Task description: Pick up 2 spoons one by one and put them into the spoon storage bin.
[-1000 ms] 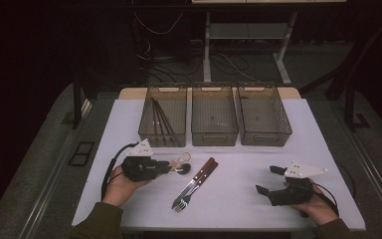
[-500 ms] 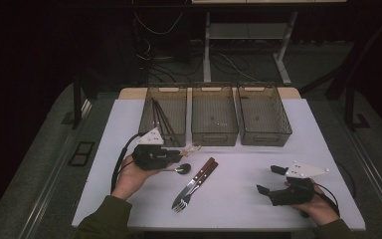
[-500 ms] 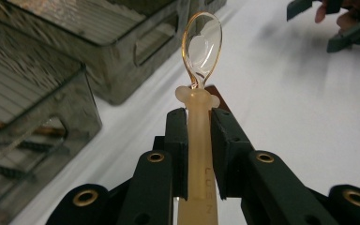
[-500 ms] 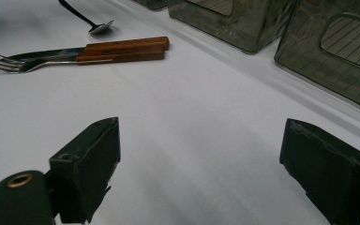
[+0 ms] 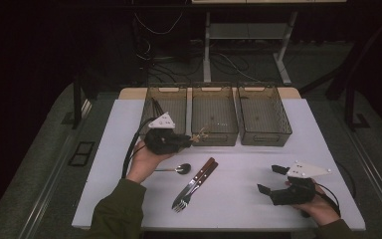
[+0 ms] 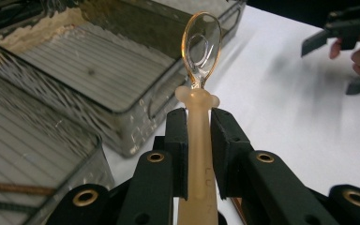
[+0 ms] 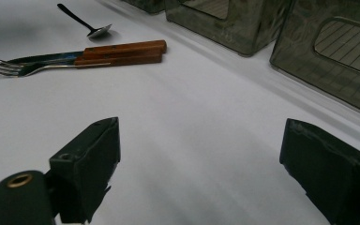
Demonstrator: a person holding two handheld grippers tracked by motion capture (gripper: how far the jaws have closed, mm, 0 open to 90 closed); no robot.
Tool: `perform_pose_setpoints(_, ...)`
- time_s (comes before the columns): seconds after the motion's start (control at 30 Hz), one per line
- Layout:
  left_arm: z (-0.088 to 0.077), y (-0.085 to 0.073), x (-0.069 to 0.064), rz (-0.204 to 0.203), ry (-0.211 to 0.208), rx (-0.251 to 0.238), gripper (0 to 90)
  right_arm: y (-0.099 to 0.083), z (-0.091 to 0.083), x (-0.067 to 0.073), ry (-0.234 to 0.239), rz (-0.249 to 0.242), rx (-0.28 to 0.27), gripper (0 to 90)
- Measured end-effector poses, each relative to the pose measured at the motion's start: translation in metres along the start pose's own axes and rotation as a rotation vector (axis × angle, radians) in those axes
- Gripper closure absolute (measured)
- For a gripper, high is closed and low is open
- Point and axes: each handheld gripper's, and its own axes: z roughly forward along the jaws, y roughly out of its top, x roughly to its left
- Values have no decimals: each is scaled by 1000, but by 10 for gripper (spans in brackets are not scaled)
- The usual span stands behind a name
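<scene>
One spoon (image 6: 200, 47) clamped by the handle in the left claw (image 6: 198, 122), just short of the middle bin's (image 5: 214, 117) front wall: lift clear of the rim, hold level, release low inside, leaving the right claw (image 5: 271, 179) gaping over the desk (image 5: 238, 199).

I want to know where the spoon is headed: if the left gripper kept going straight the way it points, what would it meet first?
Probably the middle bin. The left gripper, shut on the translucent spoon, aims the spoon's bowl at that bin's near wall or just over its rim; depth is hard to judge, so it could clear the rim and end up inside.
</scene>
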Motion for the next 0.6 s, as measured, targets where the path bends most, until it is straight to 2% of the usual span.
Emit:
perform_pose_setpoints(0.37, 29, 26, 19, -38, 58, -8, 772, 0, -1, 0, -6, 3, -9, 127)
perform_pose_setpoints(0.53, 43, 37, 28, -46, 91, 10, 772, 0, -2, -1, -7, 1, -13, 127)
perform_pose_setpoints(0.6, 49, 40, 32, -61, 99, 15, 772, 0, -2, -1, -8, 2, -13, 127)
